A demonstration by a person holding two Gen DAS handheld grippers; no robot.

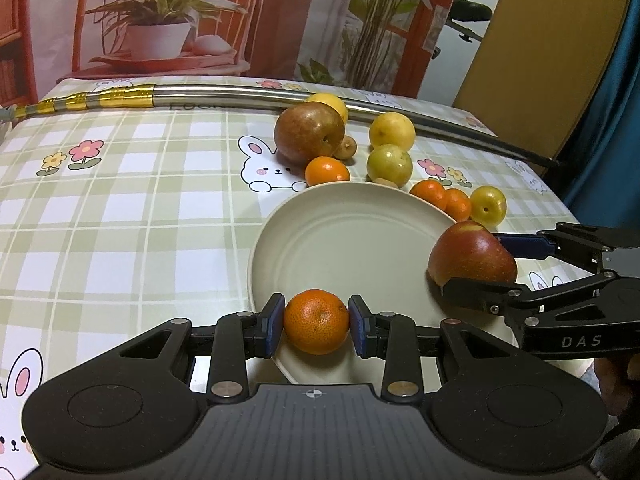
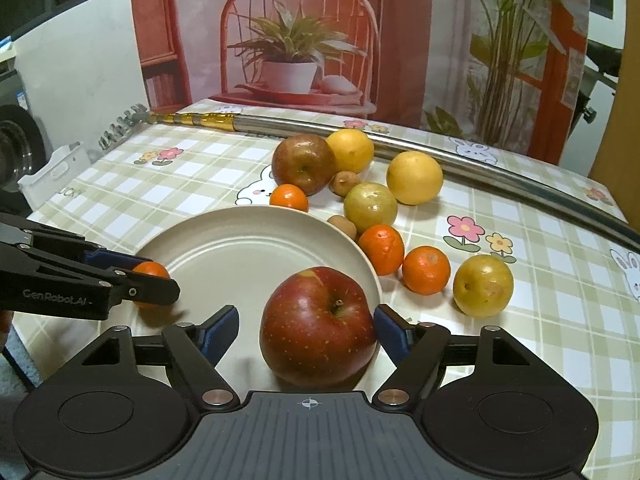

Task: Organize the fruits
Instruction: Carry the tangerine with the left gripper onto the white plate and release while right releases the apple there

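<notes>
Step in hand, by my reading: loading the plate (image 1: 340, 236), both grippers arriving with fruit at once. Left gripper (image 1: 316, 322) came in level over the plate's near rim, jaws pinching a tangerine (image 1: 316, 321) between the blue pads (image 1: 276, 324); whether the fruit rested on the plate or hung just above it could not be told. Right gripper (image 2: 306, 330) reached in low from the right side, fingers bracketing a red apple (image 2: 318, 326) at the plate's near-right edge. Its right pad touched the skin; the left pad appeared to stand slightly off, so the jaws looked partly spread around the apple rather than clamped. Plate centre otherwise bare. Remaining fruit lay beyond the far rim: a brownish apple (image 2: 303, 164), yellow and green fruits, more tangerines. Next move likely called for spreading the left jaws gently, backing straight out so the tangerine would not roll.
</notes>
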